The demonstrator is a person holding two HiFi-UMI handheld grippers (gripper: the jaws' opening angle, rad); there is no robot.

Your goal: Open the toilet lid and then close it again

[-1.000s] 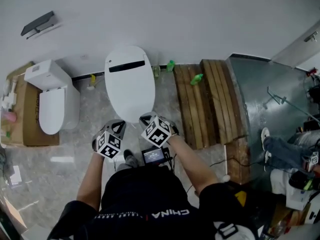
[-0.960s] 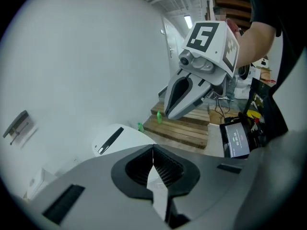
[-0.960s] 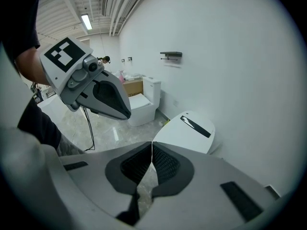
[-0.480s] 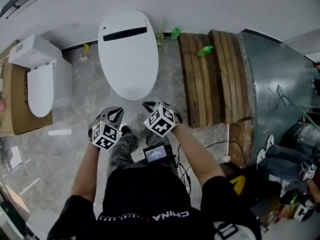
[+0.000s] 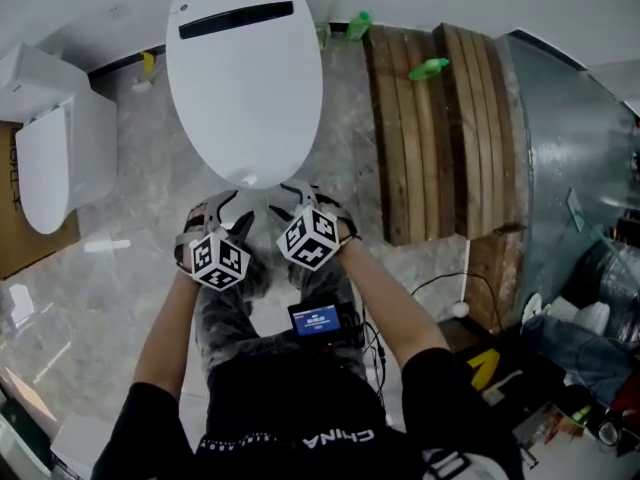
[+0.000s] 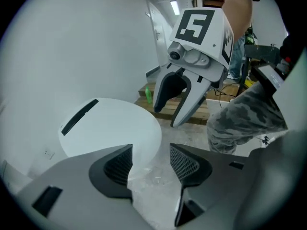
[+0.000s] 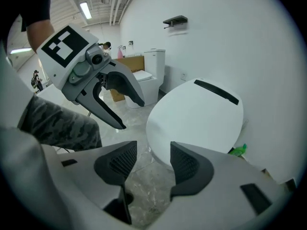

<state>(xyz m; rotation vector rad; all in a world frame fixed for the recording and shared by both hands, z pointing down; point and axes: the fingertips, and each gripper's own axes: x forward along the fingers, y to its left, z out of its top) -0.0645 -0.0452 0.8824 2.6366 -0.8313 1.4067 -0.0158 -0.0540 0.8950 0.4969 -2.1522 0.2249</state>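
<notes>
Toilet lid (image 5: pixel 245 78) lay shut, its front edge just ahead of both tools. Left tool (image 6: pixel 149 158) and right tool (image 7: pixel 153 161), side by side, had just been opening; their jaws stood apart, gripping nothing.

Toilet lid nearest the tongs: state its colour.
The toilet lid is white, with a black strip; head view shows it best.

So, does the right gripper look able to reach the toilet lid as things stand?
Probably yes: the right gripper, its jaws just opened and empty, hovers at the front edge of the closed toilet lid with nothing in the way.
</notes>
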